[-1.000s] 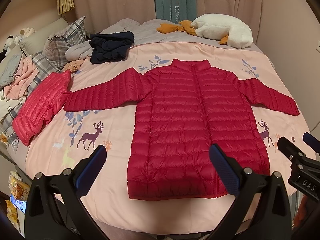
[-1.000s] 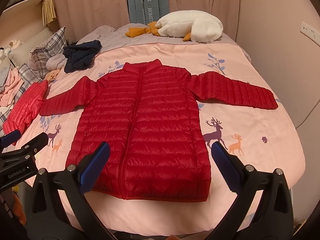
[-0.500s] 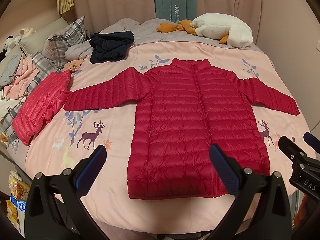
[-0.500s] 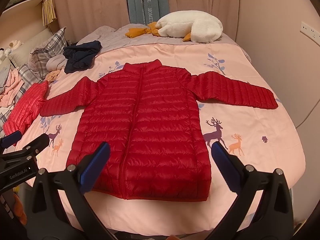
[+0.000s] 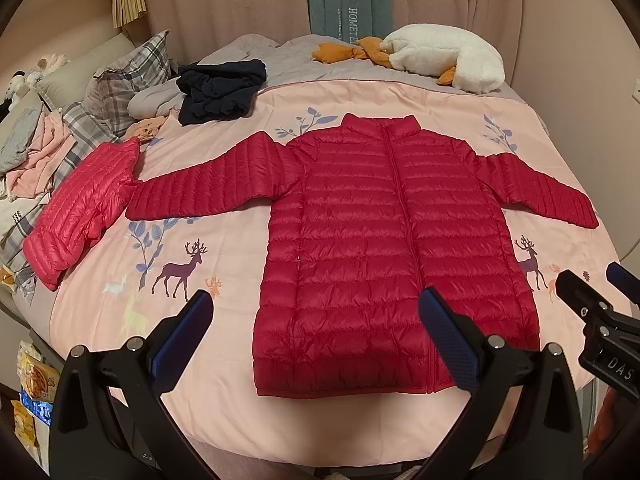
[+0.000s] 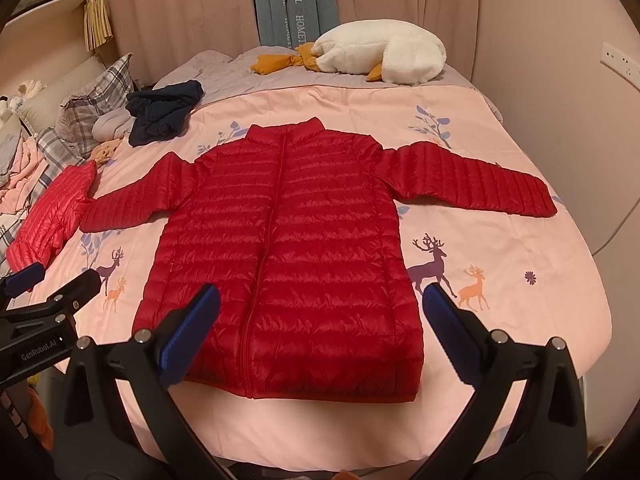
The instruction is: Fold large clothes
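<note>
Nothing has shifted since a second ago: I hold my left gripper and right gripper wide apart and empty above the flat, unfolded red quilted puffer jacket, folding not yet begun.

puffer jackets: 2 | plush goose: 1 | navy garment: 1

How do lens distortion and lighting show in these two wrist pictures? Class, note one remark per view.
Left wrist view: fisheye bends the bed edge into a curve, dark corners frame the picture, and warm light leaves the red jacket sharp. Right wrist view: the same curving and dark corners, soft sheen on the jacket's quilting, and the wall socket looks slanted near the rim.
</note>
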{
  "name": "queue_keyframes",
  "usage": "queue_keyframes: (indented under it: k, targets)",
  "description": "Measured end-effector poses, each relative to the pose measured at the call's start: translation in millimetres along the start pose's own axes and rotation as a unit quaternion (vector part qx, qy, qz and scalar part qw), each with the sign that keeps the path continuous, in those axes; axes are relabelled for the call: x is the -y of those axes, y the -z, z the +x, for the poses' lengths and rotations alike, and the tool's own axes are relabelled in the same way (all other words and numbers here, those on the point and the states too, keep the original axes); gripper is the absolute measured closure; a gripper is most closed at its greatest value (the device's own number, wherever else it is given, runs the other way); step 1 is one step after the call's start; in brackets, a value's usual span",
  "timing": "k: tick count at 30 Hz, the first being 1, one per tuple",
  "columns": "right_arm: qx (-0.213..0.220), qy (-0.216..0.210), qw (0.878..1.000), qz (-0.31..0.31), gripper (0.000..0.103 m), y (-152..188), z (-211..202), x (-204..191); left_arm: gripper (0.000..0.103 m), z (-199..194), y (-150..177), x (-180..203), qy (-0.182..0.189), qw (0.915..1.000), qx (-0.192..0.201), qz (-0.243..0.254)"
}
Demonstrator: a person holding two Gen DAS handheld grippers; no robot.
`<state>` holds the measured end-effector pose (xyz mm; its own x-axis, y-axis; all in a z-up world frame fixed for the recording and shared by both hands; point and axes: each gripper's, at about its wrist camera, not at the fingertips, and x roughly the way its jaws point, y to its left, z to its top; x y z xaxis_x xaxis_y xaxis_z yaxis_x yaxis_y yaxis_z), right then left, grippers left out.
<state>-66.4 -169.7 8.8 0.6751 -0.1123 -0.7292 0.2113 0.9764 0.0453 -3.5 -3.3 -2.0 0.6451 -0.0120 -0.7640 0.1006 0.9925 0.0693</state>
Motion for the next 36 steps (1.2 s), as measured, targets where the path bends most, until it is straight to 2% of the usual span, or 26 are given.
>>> queue_keyframes:
  k: [36]
  targets:
    - [-0.003,-0.008,1.000,0.008,0.002,2.3,6.3,2.6,0.001,11.9,-1.6,-5.4,0.011,0.9999,-0.008,-0.009]
